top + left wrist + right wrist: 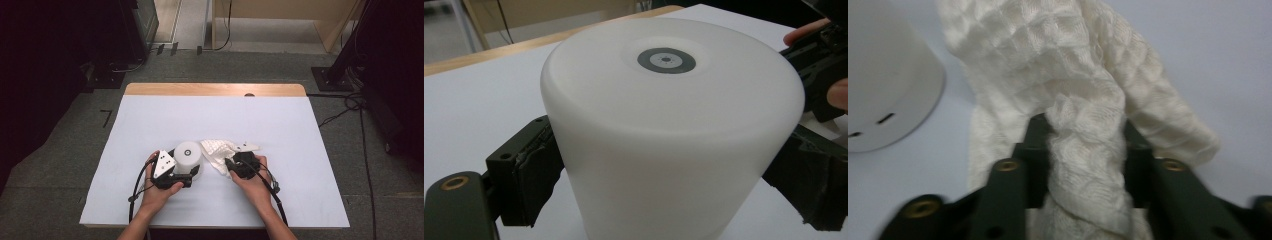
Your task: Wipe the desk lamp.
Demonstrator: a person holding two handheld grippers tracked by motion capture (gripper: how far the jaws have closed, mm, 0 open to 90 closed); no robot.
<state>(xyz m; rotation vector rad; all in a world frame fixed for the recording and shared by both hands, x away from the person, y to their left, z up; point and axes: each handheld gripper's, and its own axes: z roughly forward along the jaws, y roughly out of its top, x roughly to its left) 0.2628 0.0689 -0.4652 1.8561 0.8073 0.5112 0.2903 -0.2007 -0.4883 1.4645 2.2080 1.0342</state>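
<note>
Cup (187,157): white, upside down on the bench (280,130), its sides clamped by the left tool (192,175).
Cloth (218,151): waffle weave, crumpled just right of the cup.
Right tool (229,164): clenched on a fold of cloth, right of the cup.

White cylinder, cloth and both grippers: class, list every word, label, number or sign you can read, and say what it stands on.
No readable text anywhere.
White cylinder: a grey ring mark on its top, no letters.
Cloth: woven pattern, no label.
</note>
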